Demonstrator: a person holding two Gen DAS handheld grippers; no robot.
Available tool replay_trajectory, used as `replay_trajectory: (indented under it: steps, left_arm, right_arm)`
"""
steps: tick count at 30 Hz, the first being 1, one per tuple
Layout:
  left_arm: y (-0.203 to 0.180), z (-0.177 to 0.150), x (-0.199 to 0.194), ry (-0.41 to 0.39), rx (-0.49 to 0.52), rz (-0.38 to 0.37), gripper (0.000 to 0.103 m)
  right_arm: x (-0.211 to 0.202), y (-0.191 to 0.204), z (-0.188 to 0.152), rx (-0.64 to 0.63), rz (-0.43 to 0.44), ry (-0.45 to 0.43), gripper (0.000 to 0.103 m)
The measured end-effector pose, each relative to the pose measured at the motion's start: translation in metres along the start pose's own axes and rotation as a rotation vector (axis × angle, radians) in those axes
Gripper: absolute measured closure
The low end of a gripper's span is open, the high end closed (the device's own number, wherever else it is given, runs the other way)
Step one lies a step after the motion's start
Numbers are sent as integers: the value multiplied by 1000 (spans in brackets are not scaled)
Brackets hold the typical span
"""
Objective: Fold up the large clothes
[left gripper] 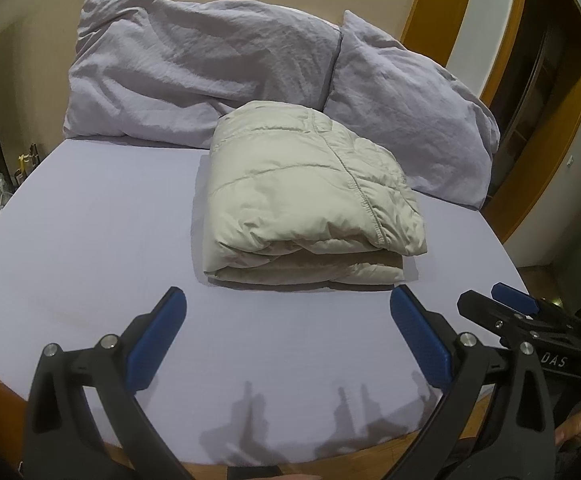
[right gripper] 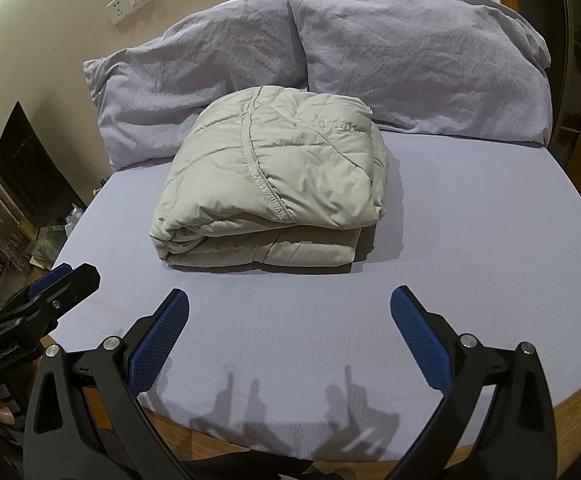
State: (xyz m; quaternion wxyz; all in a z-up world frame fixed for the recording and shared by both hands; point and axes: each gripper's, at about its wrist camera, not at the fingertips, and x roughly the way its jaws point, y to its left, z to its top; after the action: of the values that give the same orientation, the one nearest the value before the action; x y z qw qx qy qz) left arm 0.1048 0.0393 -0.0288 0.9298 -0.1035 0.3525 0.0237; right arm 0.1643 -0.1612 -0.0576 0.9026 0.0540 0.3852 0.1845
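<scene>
Looking across the lavender bed sheet (left gripper: 90, 240), we saw the two rumpled pillows (left gripper: 194, 76) leaning against the wall at the head, their inner edges touching. Just before them lay the beige puffer jacket (left gripper: 306, 196), folded into a thick bundle with its layered edge toward us, near the middle of the bed. We held the left gripper (left gripper: 288, 320) and the right gripper (right gripper: 290, 320) side by side over the near edge, each with fingers spread wide and holding nothing, well short of the jacket. Only bare sheet lay between. A wall switch plate (right gripper: 130, 0) sat above the pillows.
</scene>
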Motion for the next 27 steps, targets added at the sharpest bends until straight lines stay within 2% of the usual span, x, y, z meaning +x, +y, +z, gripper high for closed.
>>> replay_trajectory:
  steps: [27]
  left_arm:
    - [0, 1, 4, 7, -5, 2, 2]
  right_arm:
    - [3, 0, 2, 1, 3, 5, 1]
